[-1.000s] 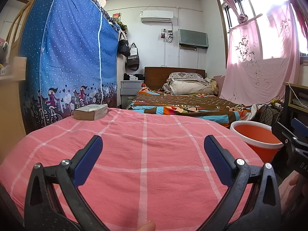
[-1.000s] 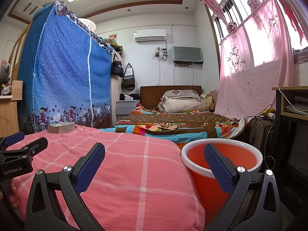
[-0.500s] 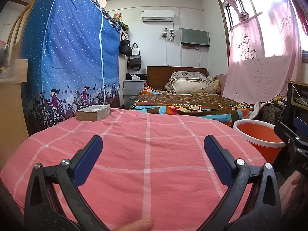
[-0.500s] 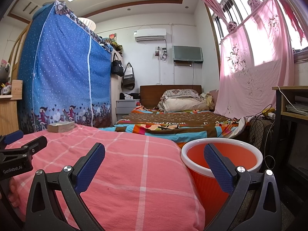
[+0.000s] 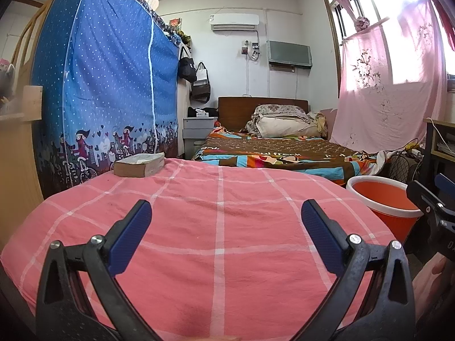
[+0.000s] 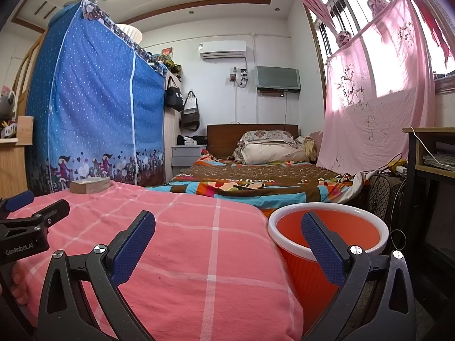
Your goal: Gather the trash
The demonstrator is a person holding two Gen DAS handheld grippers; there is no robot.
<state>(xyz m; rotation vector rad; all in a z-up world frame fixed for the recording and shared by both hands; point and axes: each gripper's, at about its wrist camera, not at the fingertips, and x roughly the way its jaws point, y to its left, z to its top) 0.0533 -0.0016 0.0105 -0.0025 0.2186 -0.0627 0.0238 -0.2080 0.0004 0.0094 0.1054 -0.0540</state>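
An orange bin with a white rim (image 6: 327, 236) stands on the floor right of the pink checked cloth surface (image 6: 184, 244); it also shows in the left wrist view (image 5: 384, 199). My left gripper (image 5: 226, 221) is open and empty over the pink cloth (image 5: 219, 227). My right gripper (image 6: 227, 230) is open and empty, its right finger in front of the bin's mouth. Each gripper shows at the other view's edge: the right gripper (image 5: 432, 199), the left gripper (image 6: 28, 216). No trash shows on the cloth.
A thick book (image 5: 139, 164) lies at the cloth's far left corner. A blue fabric wardrobe (image 5: 108, 85) stands left. A bed with a patterned cover (image 5: 284, 153) lies behind. A desk (image 6: 432, 153) and cables stand right of the bin.
The left wrist view has shifted a little: the book and bin sit slightly lower and to the right in frame. The right gripper has barely moved. Both stay open.
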